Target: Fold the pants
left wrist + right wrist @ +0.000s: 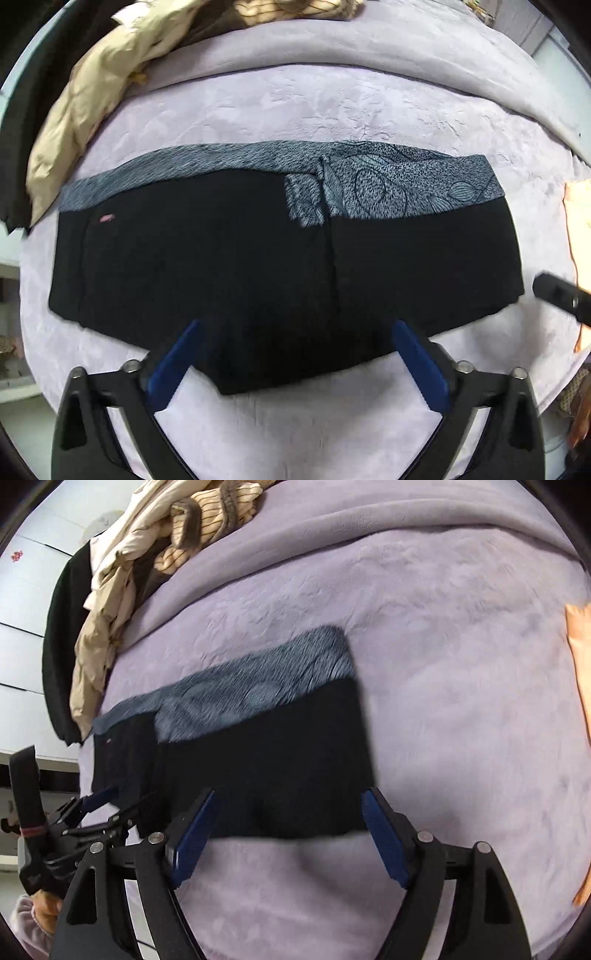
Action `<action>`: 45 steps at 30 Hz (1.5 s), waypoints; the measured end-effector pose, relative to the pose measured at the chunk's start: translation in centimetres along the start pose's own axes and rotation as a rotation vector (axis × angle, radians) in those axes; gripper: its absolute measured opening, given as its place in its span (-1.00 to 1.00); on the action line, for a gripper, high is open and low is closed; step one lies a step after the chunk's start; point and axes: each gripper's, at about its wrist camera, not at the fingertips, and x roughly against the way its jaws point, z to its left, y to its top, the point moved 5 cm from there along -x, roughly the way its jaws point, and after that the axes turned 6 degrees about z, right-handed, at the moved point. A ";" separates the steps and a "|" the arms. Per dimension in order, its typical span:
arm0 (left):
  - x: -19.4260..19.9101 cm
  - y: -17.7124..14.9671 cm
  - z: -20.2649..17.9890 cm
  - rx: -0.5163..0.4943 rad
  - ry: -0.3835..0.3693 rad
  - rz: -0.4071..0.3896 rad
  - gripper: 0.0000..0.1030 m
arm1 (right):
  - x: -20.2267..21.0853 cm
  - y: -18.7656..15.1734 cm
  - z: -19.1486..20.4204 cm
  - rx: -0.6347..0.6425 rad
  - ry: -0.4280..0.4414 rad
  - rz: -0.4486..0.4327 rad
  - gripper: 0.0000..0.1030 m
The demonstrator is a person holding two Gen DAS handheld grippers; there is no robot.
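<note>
Pants (221,266): black with a grey patterned band along the far edge; folded into a flat rectangle on the lilac blanket (332,110).
Left claw (295,347): jaws spread wide, pointing down over the near edge of the pants; nothing gripped.
Right claw (288,827): jaws wide apart above the near right corner of the pants; nothing gripped.
Clothes pile (122,590): beige and striped garments heaped at the far left of the blanket.
Orange cloth (580,657): at the right edge, well apart from the pants.
</note>
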 end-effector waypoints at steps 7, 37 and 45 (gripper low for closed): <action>3.2 -5.4 0.1 0.085 0.036 -0.015 1.00 | 1.8 -2.8 2.3 0.081 0.002 -0.004 1.00; -0.2 -11.0 21.2 -0.014 0.013 0.043 1.00 | -7.9 -11.7 20.8 0.020 -0.157 0.113 1.00; -1.4 -11.3 23.8 0.056 -0.043 0.057 1.00 | -8.6 -10.7 24.3 0.116 -0.245 0.137 1.00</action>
